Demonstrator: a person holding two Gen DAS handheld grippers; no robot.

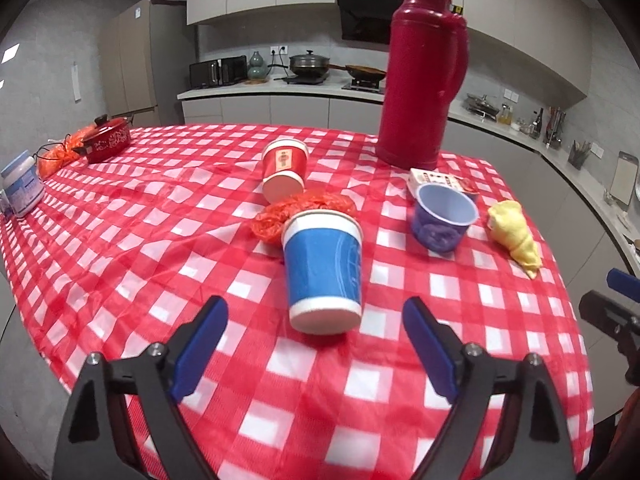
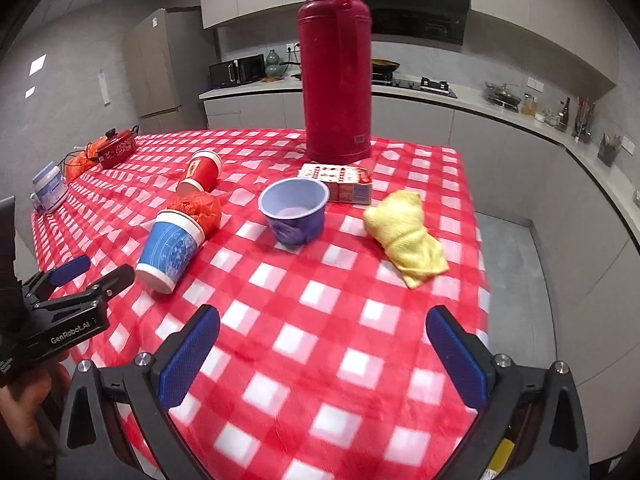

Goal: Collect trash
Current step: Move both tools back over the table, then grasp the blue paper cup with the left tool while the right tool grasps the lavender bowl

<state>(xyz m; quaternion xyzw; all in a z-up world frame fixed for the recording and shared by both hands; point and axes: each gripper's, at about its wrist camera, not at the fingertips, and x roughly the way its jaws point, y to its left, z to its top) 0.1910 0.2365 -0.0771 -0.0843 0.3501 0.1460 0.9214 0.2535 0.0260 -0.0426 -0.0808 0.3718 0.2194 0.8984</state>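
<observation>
left gripper (image 1: pixel 316 344): jaws spread wide, holding nothing, hovering low over the checked tablecloth (image 1: pixel 120 240) just short of the blue paper cup (image 1: pixel 324 272). i'd guess it is lined up this way so the pads can close across the cup's sides.
right gripper (image 2: pixel 322 354): also wide open and empty, hanging above the near part of the cloth, well apart from any trash; it looks parked while the other one works.
blue paper cup: tipped over near the middle of the table, long axis running away from the left gripper, base toward it, mouth facing the far side and touching the crumpled orange plastic bag (image 1: pixel 304 208).
red paper cup (image 1: pixel 285 170): lying on its side just beyond the bag, base toward the near side, mouth pointing away.
purple tub (image 2: pixel 294 210): upright, mouth up, looks empty, just in front of the small printed carton (image 2: pixel 340 182).
yellow cloth (image 2: pixel 404 232): bunched near the right edge, beside the tub.
red thermos (image 2: pixel 336 68): standing upright behind the carton, probably not trash.
bin: none in view, so i cannot tell where the trash is meant to go.
</observation>
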